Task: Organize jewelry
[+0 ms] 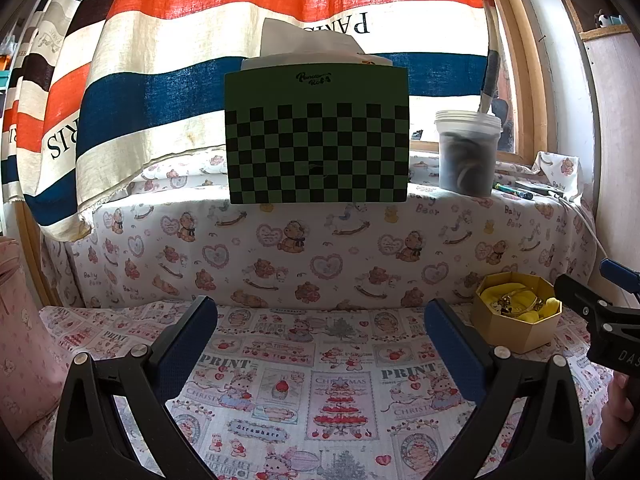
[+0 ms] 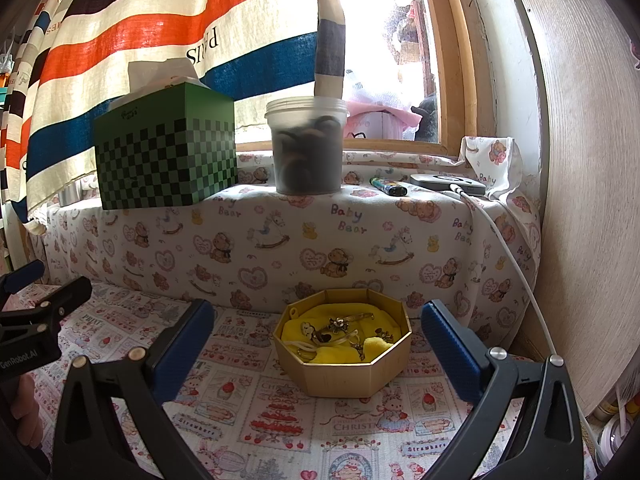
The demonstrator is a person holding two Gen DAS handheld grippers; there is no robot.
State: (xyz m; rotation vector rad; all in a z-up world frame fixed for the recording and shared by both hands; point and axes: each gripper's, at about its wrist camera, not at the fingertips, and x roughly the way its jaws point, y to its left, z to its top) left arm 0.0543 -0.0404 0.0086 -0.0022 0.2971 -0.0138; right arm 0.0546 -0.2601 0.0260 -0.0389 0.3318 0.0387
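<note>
An octagonal gold box (image 2: pixel 344 376) lined with yellow cloth stands on the printed tablecloth. Gold jewelry pieces (image 2: pixel 336 330) lie tangled inside it. My right gripper (image 2: pixel 318 344) is open and empty, its blue pads on either side of the box, just in front of it. In the left wrist view the same box (image 1: pixel 516 336) sits at the far right, beyond my left gripper (image 1: pixel 320 336), which is open and empty over bare cloth. The right gripper (image 1: pixel 600 300) shows at that view's right edge.
A ledge covered in bear-print cloth (image 2: pixel 280 240) rises behind the box. On it stand a green checkered tissue box (image 2: pixel 164 152), a clear plastic jar (image 2: pixel 306 148), a lighter (image 2: pixel 388 188) and a grey device with a white cable (image 2: pixel 448 184). A wooden panel (image 2: pixel 592 200) closes the right side.
</note>
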